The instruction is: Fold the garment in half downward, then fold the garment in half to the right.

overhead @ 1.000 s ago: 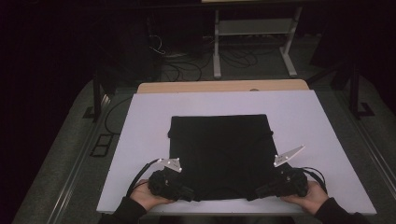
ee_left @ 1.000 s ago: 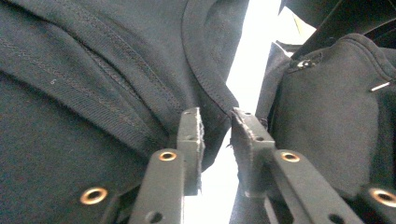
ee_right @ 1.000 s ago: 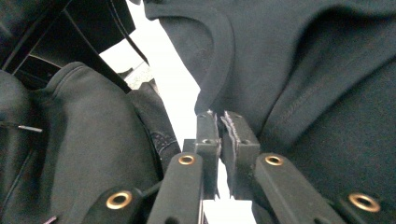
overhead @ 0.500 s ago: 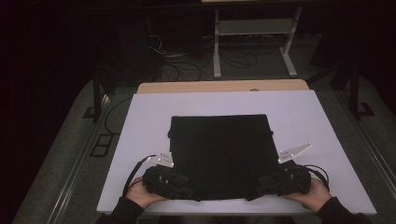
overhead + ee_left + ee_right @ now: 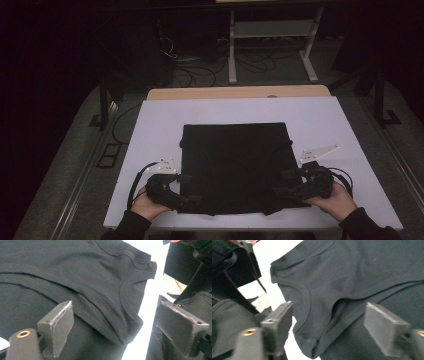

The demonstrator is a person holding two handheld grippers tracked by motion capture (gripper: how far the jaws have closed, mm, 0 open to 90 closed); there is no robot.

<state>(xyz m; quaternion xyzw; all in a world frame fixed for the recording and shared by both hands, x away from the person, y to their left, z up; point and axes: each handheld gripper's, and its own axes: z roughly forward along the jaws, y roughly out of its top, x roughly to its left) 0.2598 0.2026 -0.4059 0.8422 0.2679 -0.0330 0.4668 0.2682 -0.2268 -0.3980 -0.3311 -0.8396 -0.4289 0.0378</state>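
High view: black folded shirt (image 5: 235, 167) lies flat on the white table (image 5: 240, 107), near its front edge. Left gripper (image 5: 192, 189) and right gripper (image 5: 284, 182) sit at the shirt's near corners; both have just been opening their jaws, now wide, pads clear of the cloth.

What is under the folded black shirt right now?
The black shirt lies flat on the white board, bare board showing on every side. Its near edge is doubled over a lower layer. Whatever lies beneath the cloth itself is covered and cannot be seen.
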